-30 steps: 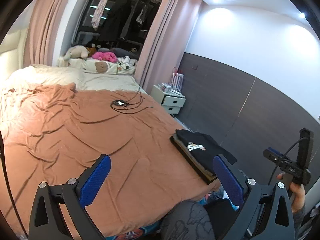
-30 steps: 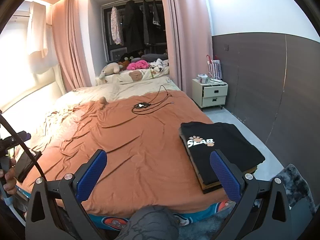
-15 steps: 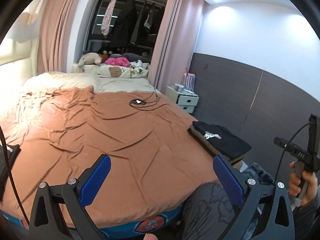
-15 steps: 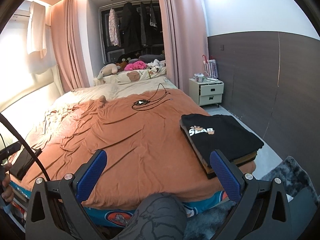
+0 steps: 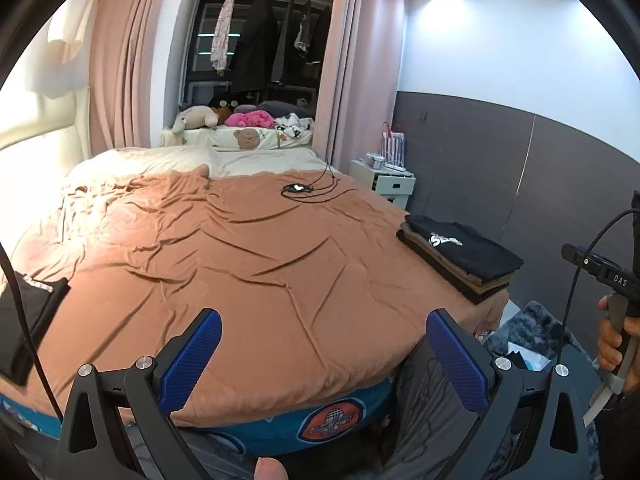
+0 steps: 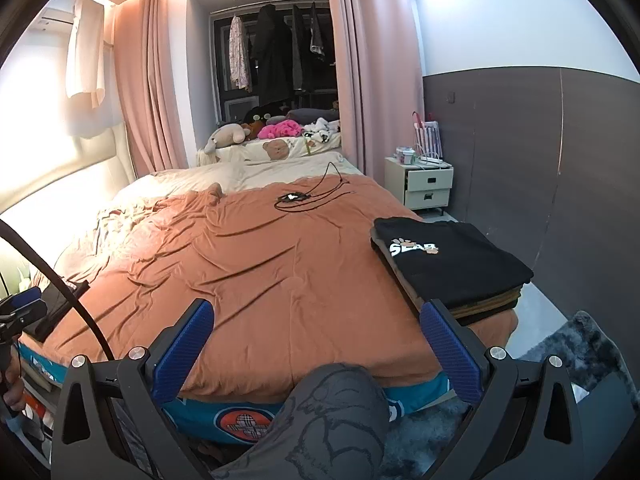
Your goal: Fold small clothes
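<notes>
A stack of folded clothes [image 5: 460,252] topped by a black printed T-shirt [image 6: 452,264] lies at the right edge of the brown bedspread [image 5: 260,264]. A dark unfolded garment [image 5: 28,320] lies at the bed's left front corner, also seen in the right wrist view as the dark garment [image 6: 56,308]. My left gripper [image 5: 324,354] hangs open over the bed's front edge, holding nothing. My right gripper [image 6: 316,346] is open too, above the person's knee [image 6: 332,412], left of the stack. Both are well apart from any clothing.
A black cable and small device [image 5: 304,190] lie mid-bed towards the back. Pillows and plush toys [image 6: 256,136] are at the far end. A white nightstand [image 6: 428,186] stands right of the bed, and a grey rug [image 6: 580,352] is on the floor.
Both grippers have drawn back from the bed and stayed open. The left view has swung left, so the folded stack now sits farther right and the dark garment shows at the left.
</notes>
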The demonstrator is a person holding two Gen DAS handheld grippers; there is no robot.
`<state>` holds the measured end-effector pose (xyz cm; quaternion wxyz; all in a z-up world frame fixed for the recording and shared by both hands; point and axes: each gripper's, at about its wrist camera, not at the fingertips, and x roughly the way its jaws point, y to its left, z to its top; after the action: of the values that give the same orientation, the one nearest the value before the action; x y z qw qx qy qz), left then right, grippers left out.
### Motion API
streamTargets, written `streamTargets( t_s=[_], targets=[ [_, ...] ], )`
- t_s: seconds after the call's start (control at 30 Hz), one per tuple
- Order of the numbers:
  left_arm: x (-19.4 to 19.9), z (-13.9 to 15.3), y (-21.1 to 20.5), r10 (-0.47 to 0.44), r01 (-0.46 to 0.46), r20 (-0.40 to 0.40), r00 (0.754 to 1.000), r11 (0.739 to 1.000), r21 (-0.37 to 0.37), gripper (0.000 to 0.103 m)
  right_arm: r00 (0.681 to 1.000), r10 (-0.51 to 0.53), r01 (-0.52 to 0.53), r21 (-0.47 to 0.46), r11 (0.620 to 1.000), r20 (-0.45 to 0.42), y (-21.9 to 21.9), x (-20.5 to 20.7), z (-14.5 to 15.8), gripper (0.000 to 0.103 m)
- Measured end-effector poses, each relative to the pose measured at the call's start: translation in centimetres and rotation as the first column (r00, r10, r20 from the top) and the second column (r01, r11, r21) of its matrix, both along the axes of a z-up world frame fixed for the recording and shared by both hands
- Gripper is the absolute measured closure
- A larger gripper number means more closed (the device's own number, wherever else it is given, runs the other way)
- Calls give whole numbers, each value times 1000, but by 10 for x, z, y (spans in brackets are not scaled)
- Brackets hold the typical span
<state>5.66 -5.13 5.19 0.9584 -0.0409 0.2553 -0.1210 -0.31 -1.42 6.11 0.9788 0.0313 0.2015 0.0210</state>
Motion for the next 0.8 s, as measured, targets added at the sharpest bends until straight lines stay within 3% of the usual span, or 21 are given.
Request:
streamTargets(
  t_s=[0.37, 0.8],
  targets=[
    [-18, -18, 8, 39, -39, -8, 999, 999, -7, 0, 998, -17, 18, 25, 1000, -53, 3, -6, -25, 0],
    [-24, -24, 0, 54, -54, 15, 998, 998, 16, 0, 998, -32, 34, 36, 999, -52, 2, -10, -28, 0]
  ],
)
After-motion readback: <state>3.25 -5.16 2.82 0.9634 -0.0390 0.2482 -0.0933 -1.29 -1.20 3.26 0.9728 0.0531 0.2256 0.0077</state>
